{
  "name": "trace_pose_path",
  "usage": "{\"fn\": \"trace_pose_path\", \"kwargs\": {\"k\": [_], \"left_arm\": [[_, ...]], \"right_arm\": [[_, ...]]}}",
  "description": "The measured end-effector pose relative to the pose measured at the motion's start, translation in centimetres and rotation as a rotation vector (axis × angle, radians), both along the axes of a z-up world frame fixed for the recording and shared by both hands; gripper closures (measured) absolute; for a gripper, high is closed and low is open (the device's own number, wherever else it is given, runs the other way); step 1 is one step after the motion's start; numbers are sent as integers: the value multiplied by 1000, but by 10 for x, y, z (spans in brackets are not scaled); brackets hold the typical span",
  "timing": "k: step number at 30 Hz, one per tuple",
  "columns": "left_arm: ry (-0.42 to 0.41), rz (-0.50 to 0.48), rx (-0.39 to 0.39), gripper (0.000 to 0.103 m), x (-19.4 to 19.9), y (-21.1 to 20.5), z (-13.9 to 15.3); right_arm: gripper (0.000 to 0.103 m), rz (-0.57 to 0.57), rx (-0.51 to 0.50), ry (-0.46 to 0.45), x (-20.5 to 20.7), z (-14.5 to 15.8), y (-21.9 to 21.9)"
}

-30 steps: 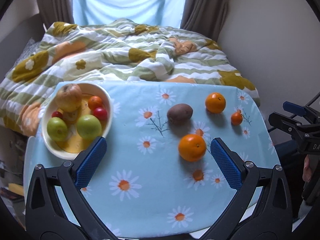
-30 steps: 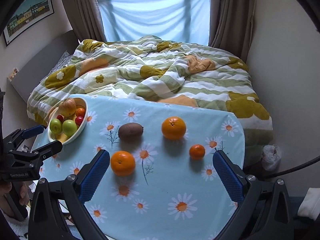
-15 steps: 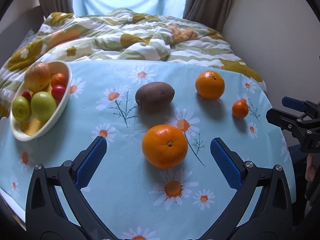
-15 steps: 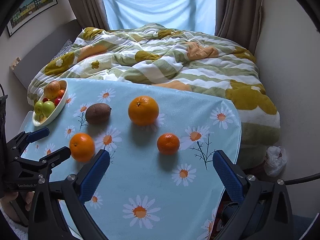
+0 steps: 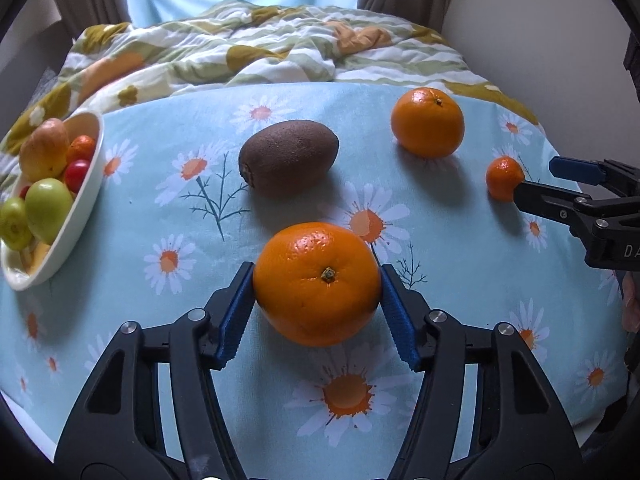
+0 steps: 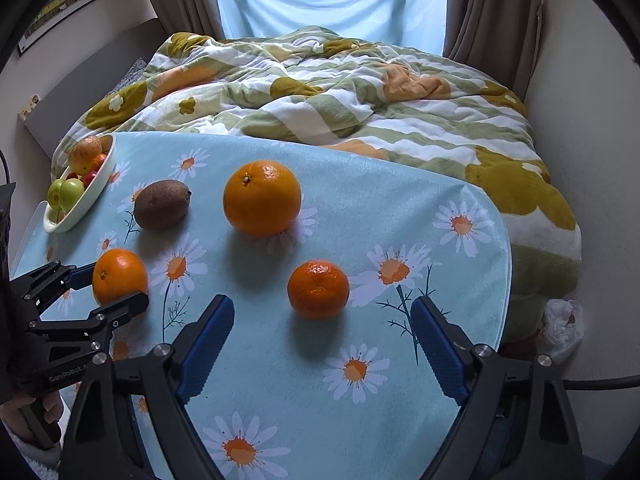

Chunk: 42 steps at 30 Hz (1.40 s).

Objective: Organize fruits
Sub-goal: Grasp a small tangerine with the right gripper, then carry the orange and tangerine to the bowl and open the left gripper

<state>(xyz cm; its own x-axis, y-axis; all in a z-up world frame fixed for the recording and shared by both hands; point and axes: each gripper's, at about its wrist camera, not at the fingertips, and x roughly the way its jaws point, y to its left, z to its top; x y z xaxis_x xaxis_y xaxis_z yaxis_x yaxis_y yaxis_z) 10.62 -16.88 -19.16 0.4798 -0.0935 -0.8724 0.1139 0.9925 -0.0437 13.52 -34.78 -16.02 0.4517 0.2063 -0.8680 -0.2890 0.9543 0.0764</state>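
Note:
My left gripper (image 5: 317,312) is shut on a near orange (image 5: 317,283) that rests on the daisy tablecloth; it also shows in the right wrist view (image 6: 119,276). A brown kiwi (image 5: 289,157) and a second orange (image 5: 427,122) lie farther back. A small mandarin (image 6: 318,289) lies just ahead of my open right gripper (image 6: 322,344), between its blue pads (image 6: 438,350) without touching them. A white bowl (image 5: 82,216) at the left holds apples and small red fruits.
The table (image 6: 420,208) with the blue daisy cloth stands against a bed with a striped flowered quilt (image 6: 320,92). A wall is close on the right. A white plastic bag (image 6: 560,330) lies on the floor past the table's right edge.
My left gripper has moved forward and shut on the near orange. My right gripper has moved forward toward the small mandarin and stays open.

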Motion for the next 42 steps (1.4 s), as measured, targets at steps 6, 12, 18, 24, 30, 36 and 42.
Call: {"fn": "trace_pose_path", "kwargs": {"k": [6, 12, 18, 24, 30, 36, 42], "left_arm": [[-6, 6, 6, 36, -5, 0, 1], [-6, 12, 4, 36, -5, 0, 2], [5, 21, 2, 37, -8, 2, 1], [10, 33, -16, 37, -14, 7, 5], [-8, 38, -22, 37, -18, 11, 21], [-28, 68, -65, 37, -22, 23, 48], [-56, 117, -91, 37, -27, 48, 79]], "right_arm": [[29, 19, -7, 9, 7, -10, 4], [38, 28, -15, 2, 12, -14, 8], [48, 34, -19, -10, 17, -16, 10], [68, 38, -18, -11, 19, -15, 12], [68, 39, -3, -28, 13, -1, 13], [68, 55, 18, -37, 6, 21, 20], [68, 109, 39, -44, -2, 45, 41]]}}
